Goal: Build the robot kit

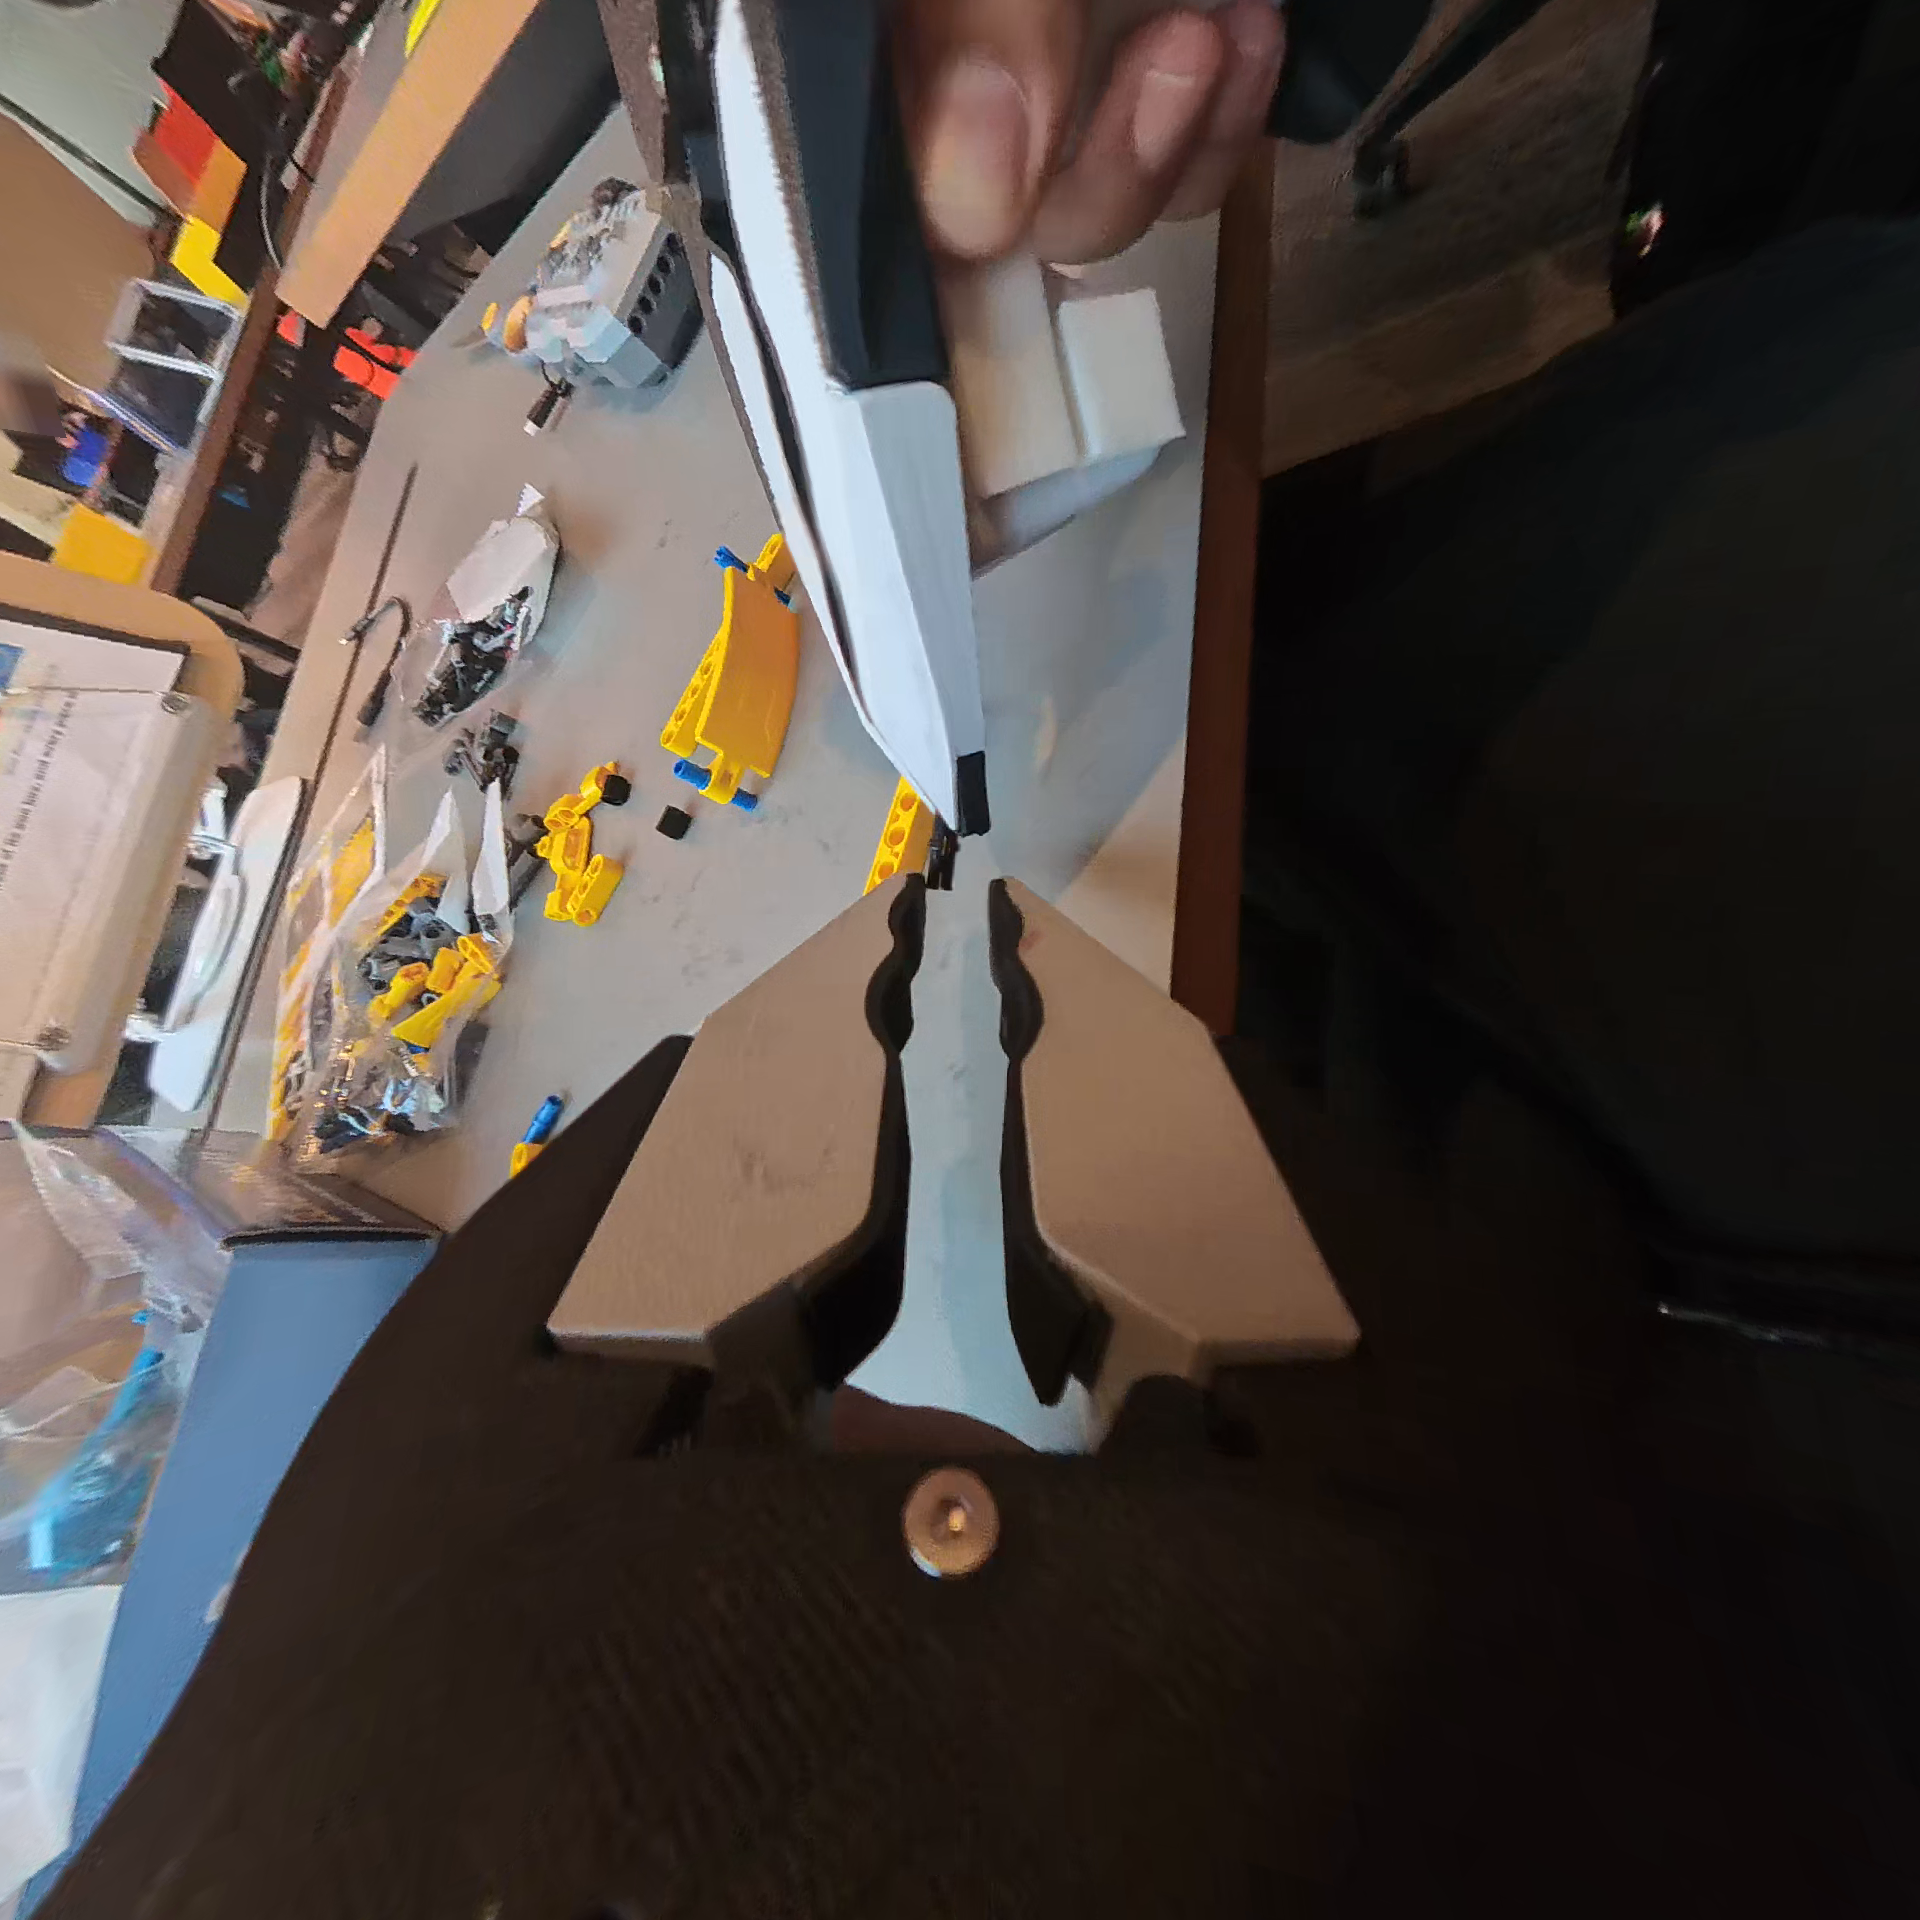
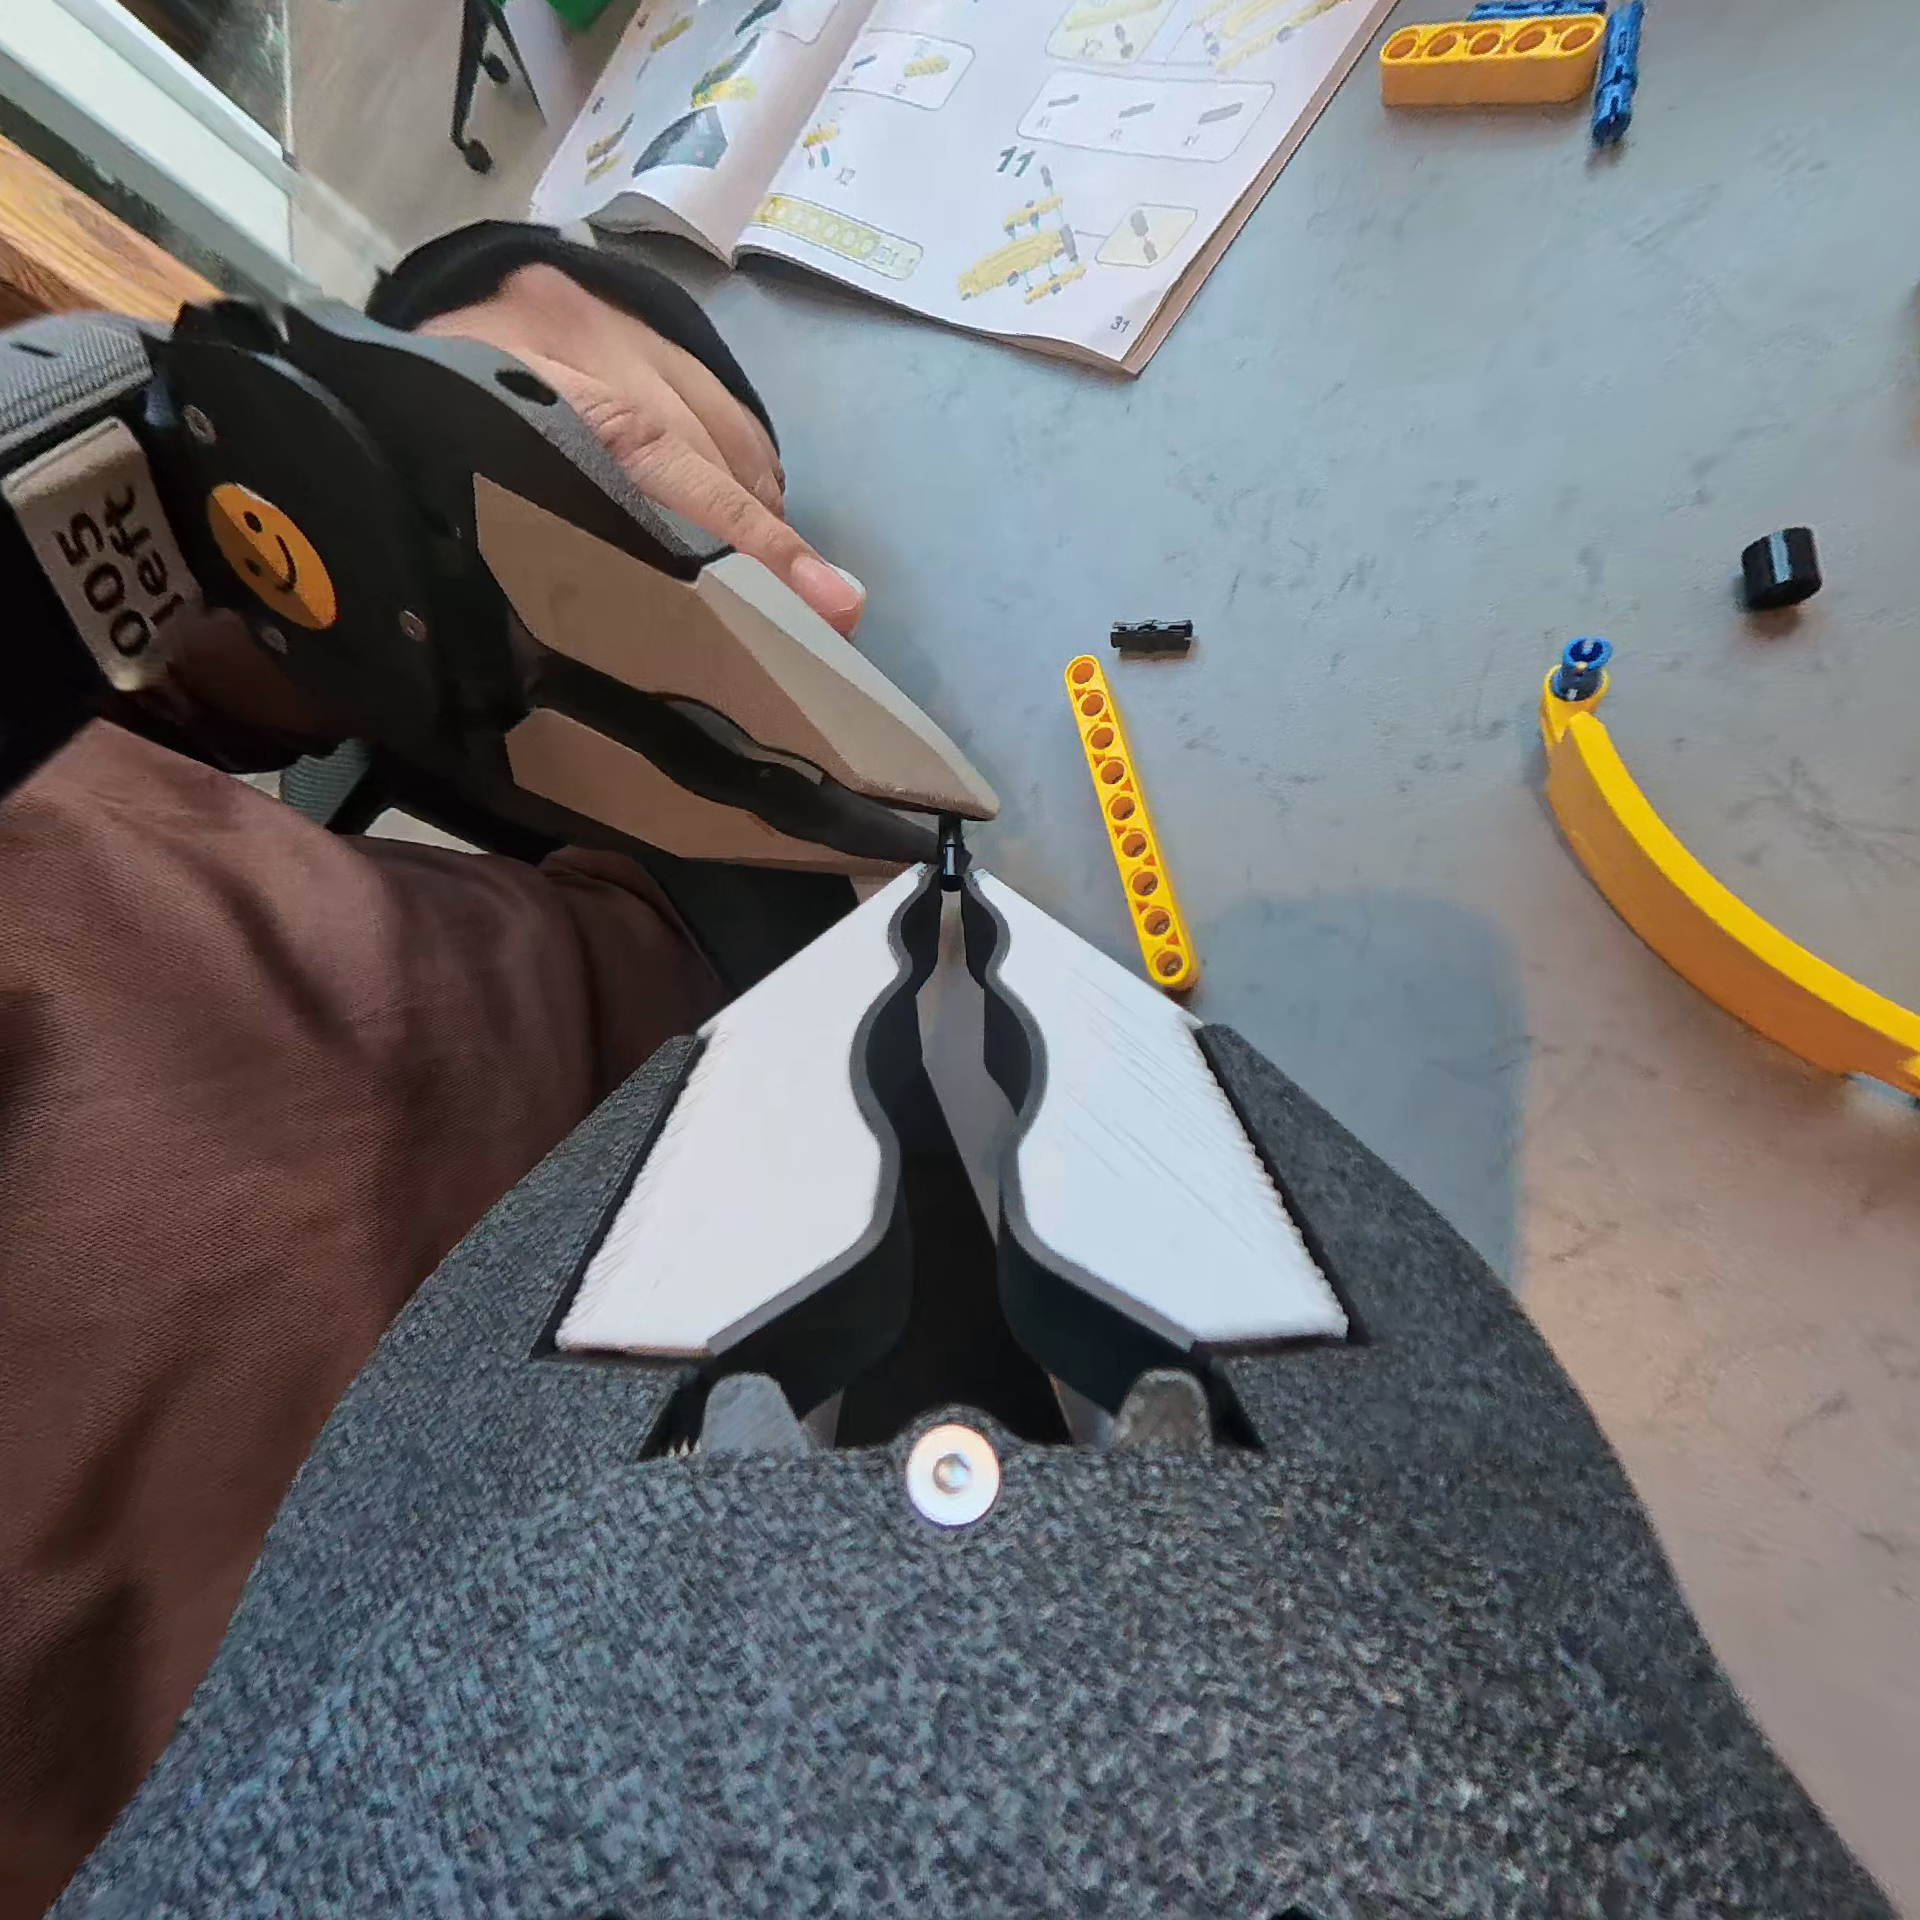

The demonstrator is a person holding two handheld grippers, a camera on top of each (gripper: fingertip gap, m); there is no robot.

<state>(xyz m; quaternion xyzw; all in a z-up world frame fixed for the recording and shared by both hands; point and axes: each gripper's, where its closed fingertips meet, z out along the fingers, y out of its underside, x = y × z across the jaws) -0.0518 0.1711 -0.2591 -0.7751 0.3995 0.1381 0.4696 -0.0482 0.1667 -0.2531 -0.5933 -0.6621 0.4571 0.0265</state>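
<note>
My right gripper (image 2: 948, 883) is shut on a small black pin (image 2: 951, 854), which it holds above the grey table (image 2: 1351, 520). My left gripper (image 1: 956, 896) has its jaws a narrow gap apart, tips right at the same pin (image 1: 942, 860). In the right wrist view the left gripper (image 2: 961, 831) comes in from the left and its tip touches the pin's top end. In the left wrist view the right gripper (image 1: 971, 810) comes down from above. A long yellow beam (image 2: 1127, 821) lies on the table just beyond both tips.
On the table lie a second black pin (image 2: 1151, 635), a black bush (image 2: 1782, 566), a yellow curved panel (image 2: 1704, 935), a short yellow beam (image 2: 1491, 62), a blue pin (image 2: 1616, 73) and an open instruction booklet (image 2: 935, 156). Bags of parts (image 1: 395, 987) and a blue box (image 1: 260, 1403) lie at the left. My left and right fingertips are right by each other. The short yellow beam (image 2: 1491, 62) is about equally far from each gripper, around 15 centimeters.
</note>
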